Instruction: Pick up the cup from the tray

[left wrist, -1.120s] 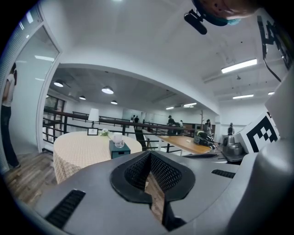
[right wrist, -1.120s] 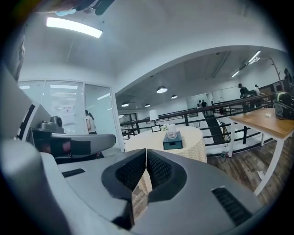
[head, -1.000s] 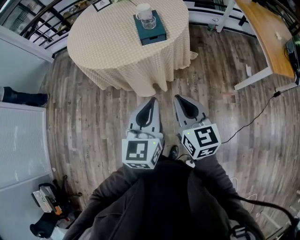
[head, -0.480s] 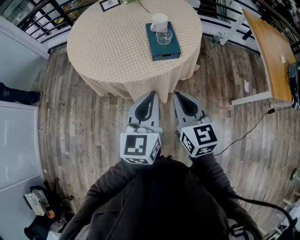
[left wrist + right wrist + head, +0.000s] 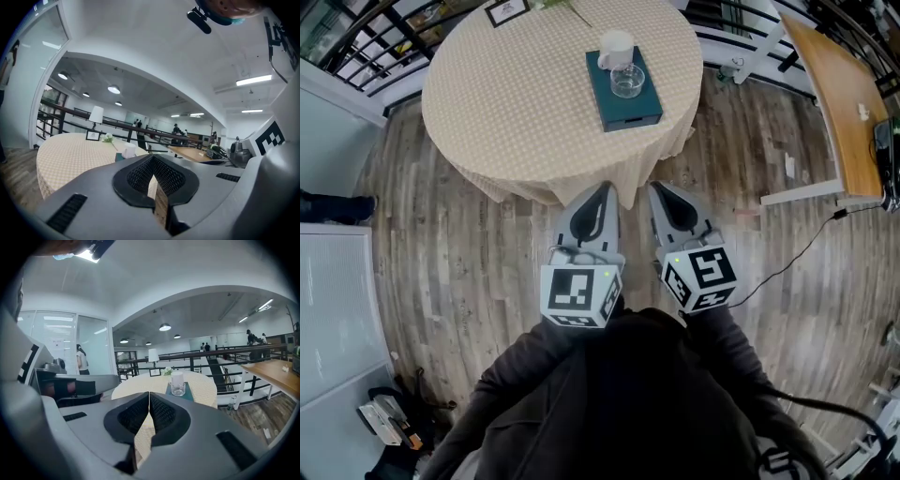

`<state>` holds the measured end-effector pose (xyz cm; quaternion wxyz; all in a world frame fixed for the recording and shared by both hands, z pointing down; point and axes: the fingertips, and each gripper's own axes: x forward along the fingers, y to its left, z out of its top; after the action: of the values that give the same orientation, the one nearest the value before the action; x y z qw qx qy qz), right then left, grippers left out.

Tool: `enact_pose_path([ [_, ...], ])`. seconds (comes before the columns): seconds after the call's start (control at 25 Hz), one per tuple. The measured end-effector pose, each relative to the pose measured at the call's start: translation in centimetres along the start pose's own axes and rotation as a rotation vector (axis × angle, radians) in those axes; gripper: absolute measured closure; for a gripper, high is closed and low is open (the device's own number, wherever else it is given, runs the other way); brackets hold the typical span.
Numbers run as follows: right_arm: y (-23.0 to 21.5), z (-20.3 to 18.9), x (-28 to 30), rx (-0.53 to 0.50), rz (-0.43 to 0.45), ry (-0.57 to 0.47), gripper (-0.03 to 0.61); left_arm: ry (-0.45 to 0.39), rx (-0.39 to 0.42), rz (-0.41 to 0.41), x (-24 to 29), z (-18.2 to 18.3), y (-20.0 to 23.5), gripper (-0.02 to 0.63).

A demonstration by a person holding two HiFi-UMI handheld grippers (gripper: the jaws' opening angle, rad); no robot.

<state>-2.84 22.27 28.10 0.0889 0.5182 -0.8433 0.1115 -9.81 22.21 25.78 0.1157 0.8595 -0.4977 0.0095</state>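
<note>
Left gripper (image 5: 604, 188) and right gripper (image 5: 657, 189), jaws together, empty, face the glass cup (image 5: 627, 82) on the tray (image 5: 630, 109).

Person (image 5: 619, 403) stepping closer to the round table (image 5: 516, 103), left gripper (image 5: 605, 187) and right gripper (image 5: 657, 189) advancing together, tips now overlapping the tablecloth's (image 5: 534, 183) hanging edge instead of bare floor (image 5: 469, 272), tray (image 5: 630, 111) with white cup (image 5: 616, 45) drawing nearer
</note>
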Motion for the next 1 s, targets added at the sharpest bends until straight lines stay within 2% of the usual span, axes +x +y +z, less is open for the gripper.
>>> enact_pose_path([
  [0.2, 0.1, 0.3, 0.8, 0.002, -0.002, 0.008, 0.571, 0.006, -0.01, 0.0, 0.4, 0.2, 0.8, 0.607],
  [0.44, -0.8, 0.0, 1.3, 0.023, -0.024, 0.011, 0.571, 0.053, -0.016, -0.001, 1.2, -1.0, 1.4, 0.607],
  [0.6, -2.4, -0.5, 1.5, 0.044, -0.039, 0.003, 0.571, 0.065, 0.0, -0.003, 2.4, -1.4, 1.0, 0.607],
  [1.0, -7.3, 1.5, 4.2, 0.068, -0.031, -0.05, 0.571, 0.075, 0.061, -0.002, 7.8, 0.0, 0.1, 0.607],
])
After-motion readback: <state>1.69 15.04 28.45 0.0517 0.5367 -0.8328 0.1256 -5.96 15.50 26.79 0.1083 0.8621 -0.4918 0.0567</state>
